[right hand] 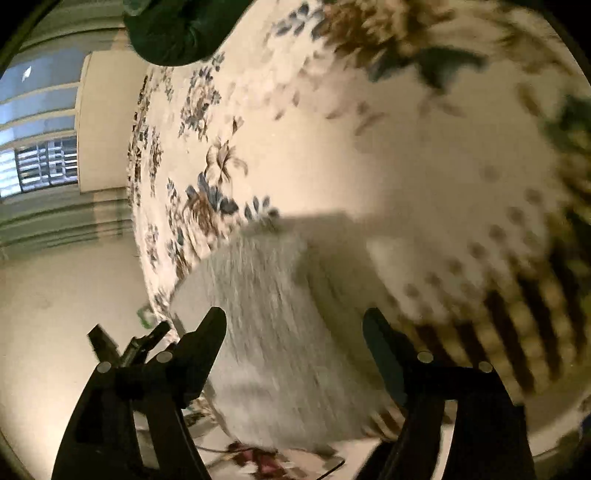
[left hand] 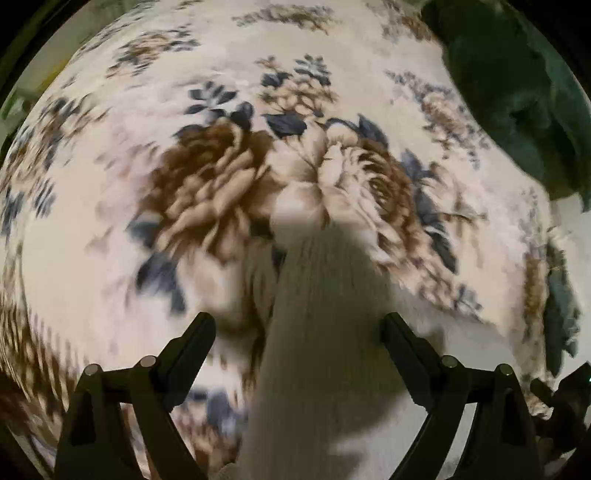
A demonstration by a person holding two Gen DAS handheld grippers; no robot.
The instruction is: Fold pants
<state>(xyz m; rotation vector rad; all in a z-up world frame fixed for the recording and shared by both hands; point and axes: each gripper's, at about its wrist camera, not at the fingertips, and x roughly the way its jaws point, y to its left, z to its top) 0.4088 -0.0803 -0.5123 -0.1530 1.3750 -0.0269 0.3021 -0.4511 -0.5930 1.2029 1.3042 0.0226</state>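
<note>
The pants (left hand: 321,332) are pale beige ribbed cloth lying on a floral bedspread (left hand: 207,192). In the left wrist view they run from the bottom middle up between the fingers. My left gripper (left hand: 299,328) is open, its fingers either side of the cloth, not closed on it. In the right wrist view the pants (right hand: 273,332) show as a blurred folded bundle near the bed's edge. My right gripper (right hand: 295,325) is open above them, fingers wide apart. Both views are motion-blurred.
A dark green cloth heap (left hand: 517,96) lies at the bed's far right, also visible in the right wrist view (right hand: 177,29). The bed edge (right hand: 147,258) drops to a pale floor (right hand: 66,295), with a window (right hand: 40,166) beyond. The other gripper's tool (right hand: 129,347) shows at left.
</note>
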